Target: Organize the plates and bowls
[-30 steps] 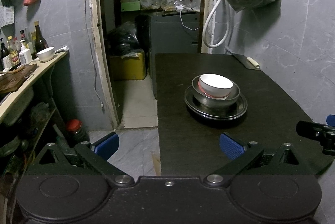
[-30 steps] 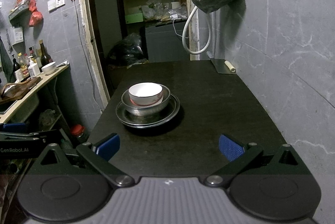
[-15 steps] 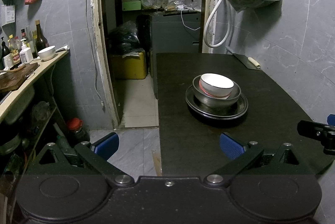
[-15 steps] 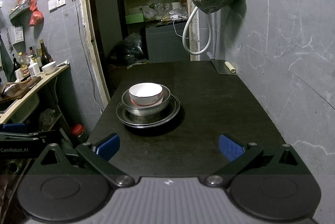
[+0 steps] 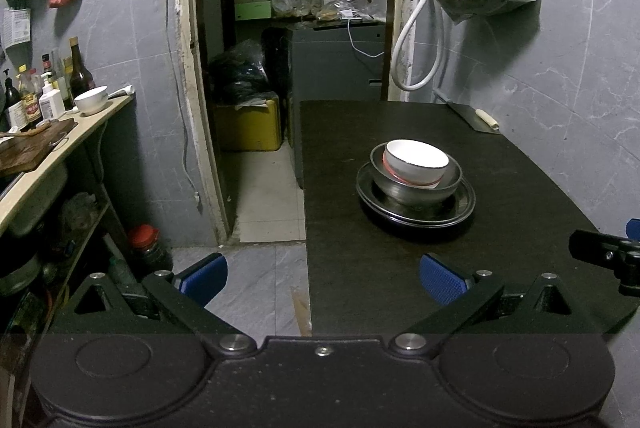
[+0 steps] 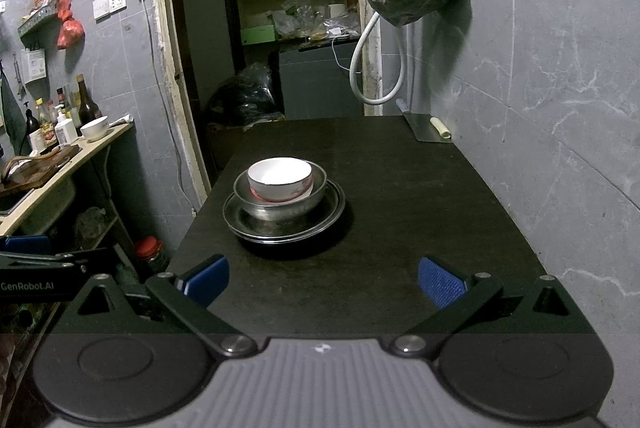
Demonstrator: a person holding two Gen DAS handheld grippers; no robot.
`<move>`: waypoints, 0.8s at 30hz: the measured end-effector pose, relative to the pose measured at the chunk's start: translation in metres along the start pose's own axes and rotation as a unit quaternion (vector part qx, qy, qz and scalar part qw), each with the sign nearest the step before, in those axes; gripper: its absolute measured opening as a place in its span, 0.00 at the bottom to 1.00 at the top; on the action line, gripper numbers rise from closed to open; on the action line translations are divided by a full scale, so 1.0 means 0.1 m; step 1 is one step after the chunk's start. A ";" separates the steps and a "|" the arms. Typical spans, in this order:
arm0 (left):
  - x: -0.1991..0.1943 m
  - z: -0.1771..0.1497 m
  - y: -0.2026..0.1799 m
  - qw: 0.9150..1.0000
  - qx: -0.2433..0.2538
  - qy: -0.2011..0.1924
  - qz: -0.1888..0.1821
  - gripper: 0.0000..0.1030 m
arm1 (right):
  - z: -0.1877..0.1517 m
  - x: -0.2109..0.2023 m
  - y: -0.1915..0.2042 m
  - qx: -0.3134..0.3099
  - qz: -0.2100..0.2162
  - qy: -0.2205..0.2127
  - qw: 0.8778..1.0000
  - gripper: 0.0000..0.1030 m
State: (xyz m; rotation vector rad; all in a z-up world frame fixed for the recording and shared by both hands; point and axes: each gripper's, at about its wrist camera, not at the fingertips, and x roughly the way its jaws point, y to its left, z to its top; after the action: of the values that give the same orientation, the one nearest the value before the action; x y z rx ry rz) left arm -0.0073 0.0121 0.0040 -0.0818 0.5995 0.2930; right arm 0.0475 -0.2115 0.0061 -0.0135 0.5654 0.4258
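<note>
White ceramic bowl [image 6: 279, 178] nests in a grey metal bowl [image 6: 280, 202] on stacked round metal plates [image 6: 284, 224], mid black surface [image 6: 400, 208]. Left tool [image 5: 322, 276] and right tool [image 6: 322, 278] hover near, jaws wide apart, empty.

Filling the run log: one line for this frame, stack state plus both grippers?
stack: white bowl in metal bowl on metal plates, on dark table | left gripper: open, empty | right gripper: open, empty, short of stack

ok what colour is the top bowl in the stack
The top bowl is white inside, with a red band low on its outer wall; the right wrist view shows it best.
</note>
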 end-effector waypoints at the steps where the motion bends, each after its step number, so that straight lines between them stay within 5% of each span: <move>1: 0.00 0.01 -0.01 1.000 0.000 0.000 0.000 0.99 | 0.00 0.00 0.00 0.000 0.000 0.000 1.000 1.00; 24: 0.00 0.01 0.01 1.000 -0.001 0.001 0.000 0.99 | 0.00 0.00 0.01 0.000 0.000 0.001 1.000 1.00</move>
State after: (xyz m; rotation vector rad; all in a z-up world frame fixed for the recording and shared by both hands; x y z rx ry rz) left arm -0.0067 0.0129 0.0051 -0.0837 0.6005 0.2936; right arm 0.0468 -0.2108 0.0064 -0.0147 0.5668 0.4254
